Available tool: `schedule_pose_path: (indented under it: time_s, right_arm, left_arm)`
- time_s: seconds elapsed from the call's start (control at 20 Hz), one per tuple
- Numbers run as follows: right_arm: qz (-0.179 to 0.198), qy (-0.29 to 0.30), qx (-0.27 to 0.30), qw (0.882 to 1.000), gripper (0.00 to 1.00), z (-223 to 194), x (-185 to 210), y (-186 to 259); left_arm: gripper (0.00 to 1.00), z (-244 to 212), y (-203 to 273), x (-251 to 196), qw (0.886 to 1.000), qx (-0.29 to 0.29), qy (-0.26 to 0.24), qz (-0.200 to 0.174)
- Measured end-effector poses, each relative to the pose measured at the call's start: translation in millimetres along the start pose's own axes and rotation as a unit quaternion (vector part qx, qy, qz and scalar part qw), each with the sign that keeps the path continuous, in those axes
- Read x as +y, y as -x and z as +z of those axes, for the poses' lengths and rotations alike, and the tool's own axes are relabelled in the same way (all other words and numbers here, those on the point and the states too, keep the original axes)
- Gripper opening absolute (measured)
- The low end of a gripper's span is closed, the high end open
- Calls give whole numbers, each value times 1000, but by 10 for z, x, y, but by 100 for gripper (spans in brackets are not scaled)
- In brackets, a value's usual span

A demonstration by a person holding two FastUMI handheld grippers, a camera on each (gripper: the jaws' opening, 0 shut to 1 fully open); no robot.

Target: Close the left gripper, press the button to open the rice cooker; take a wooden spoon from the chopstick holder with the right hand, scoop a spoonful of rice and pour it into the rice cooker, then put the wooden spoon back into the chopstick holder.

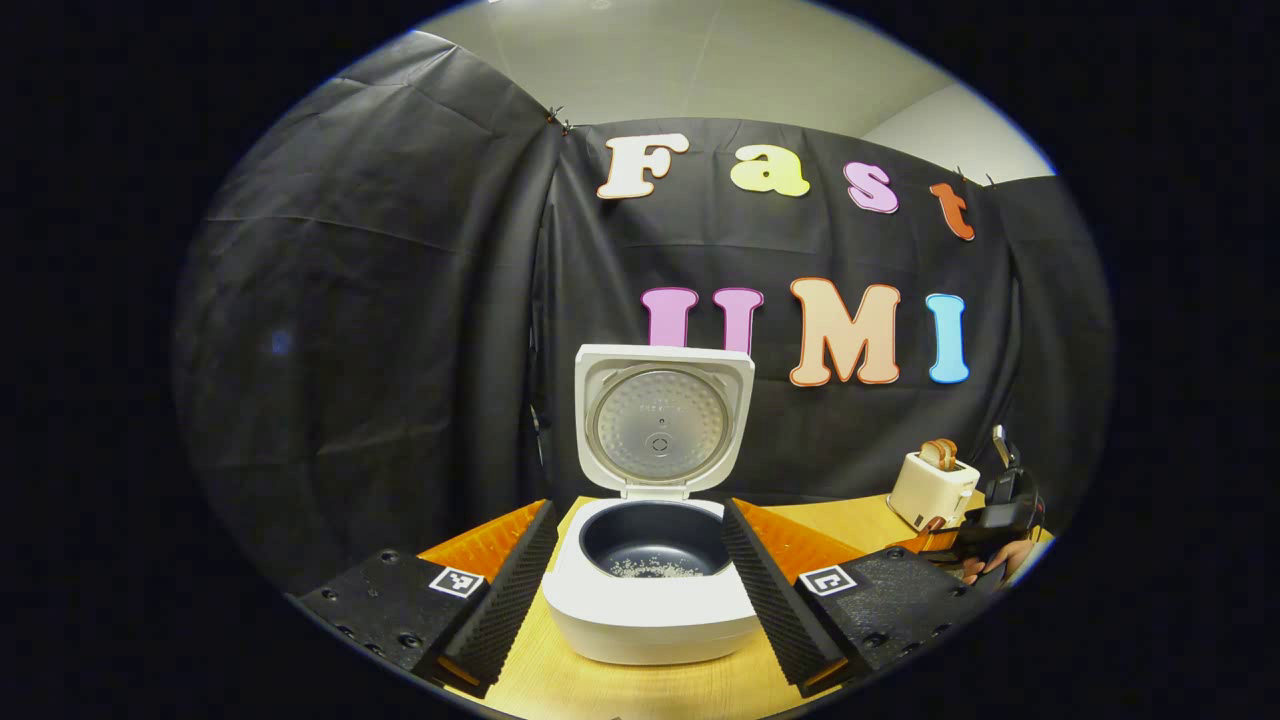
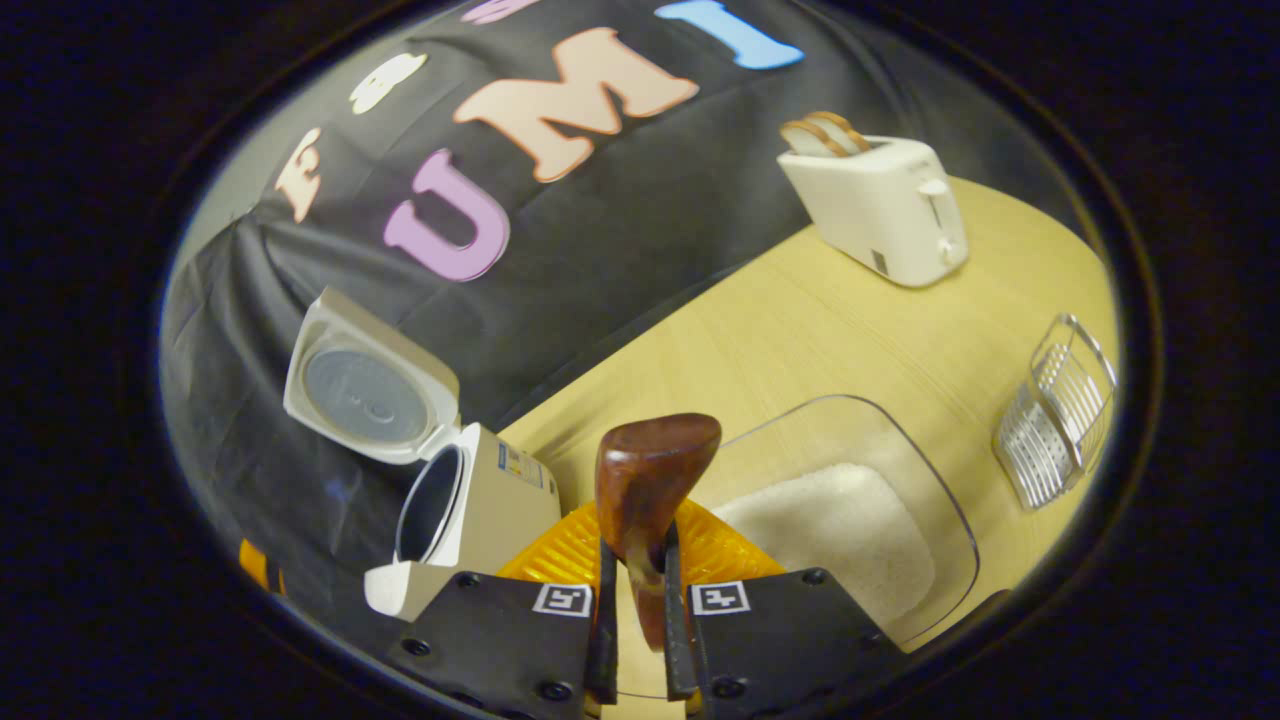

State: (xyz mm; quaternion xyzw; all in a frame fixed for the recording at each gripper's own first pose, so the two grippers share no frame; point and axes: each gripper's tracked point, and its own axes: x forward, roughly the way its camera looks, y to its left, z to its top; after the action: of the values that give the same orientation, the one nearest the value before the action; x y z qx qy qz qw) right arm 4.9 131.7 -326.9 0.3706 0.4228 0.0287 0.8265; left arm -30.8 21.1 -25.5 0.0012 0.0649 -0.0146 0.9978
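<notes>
While the pale wooden table (image 1: 600, 690) runs back to the black cloth wall (image 1: 400, 300), a strip of grey ceiling shows above the cloth in the left gripper view. Dead centre on that table sits the white rice cooker (image 1: 650, 600), lid (image 1: 662, 420) swung up and standing at twelve o'clock, dark inner pot open with a small scatter of rice grains (image 1: 655, 569) on its floor. The left gripper (image 1: 640, 580) frames the cooker with its jaws spread wide, one finger each side, touching nothing. Out at four o'clock stands a white toaster (image 1: 932, 487) with bread in its slots, and just beside it the other gripper with a hand on it.

Over to the right gripper view, tilted hard: the table slopes up toward two o'clock, with the toaster (image 2: 880, 205) at one o'clock and a wire holder (image 2: 1055, 410) at three o'clock near the table's edge. The right gripper (image 2: 636, 600) has its jaws pinched on the handle of a wooden spoon (image 2: 650, 480). The spoon's long axis runs along the fingers, bowl end pointing away toward twelve o'clock. Just beyond and to the right lies a clear tub (image 2: 900, 450) of white rice (image 2: 830, 530); whether the spoon is above it or beside it, I cannot tell. The open cooker (image 2: 470, 500) sits at nine o'clock.
</notes>
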Motion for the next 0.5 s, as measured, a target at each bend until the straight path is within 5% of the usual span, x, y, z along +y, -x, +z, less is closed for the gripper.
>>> schedule_pose_path:
  time_s: [0.15, 0.5]
  right_arm:
    - [11, -83, 1, 997, 21, 153, -200, 58]
    - [39, -144, -30, 988, 20, 603, -250, 306]
  left_arm:
    - [98, 1, 1, -41, 1000, 0, -3, -2]
    - [98, -1, -22, -105, 1000, 2, -3, -6]
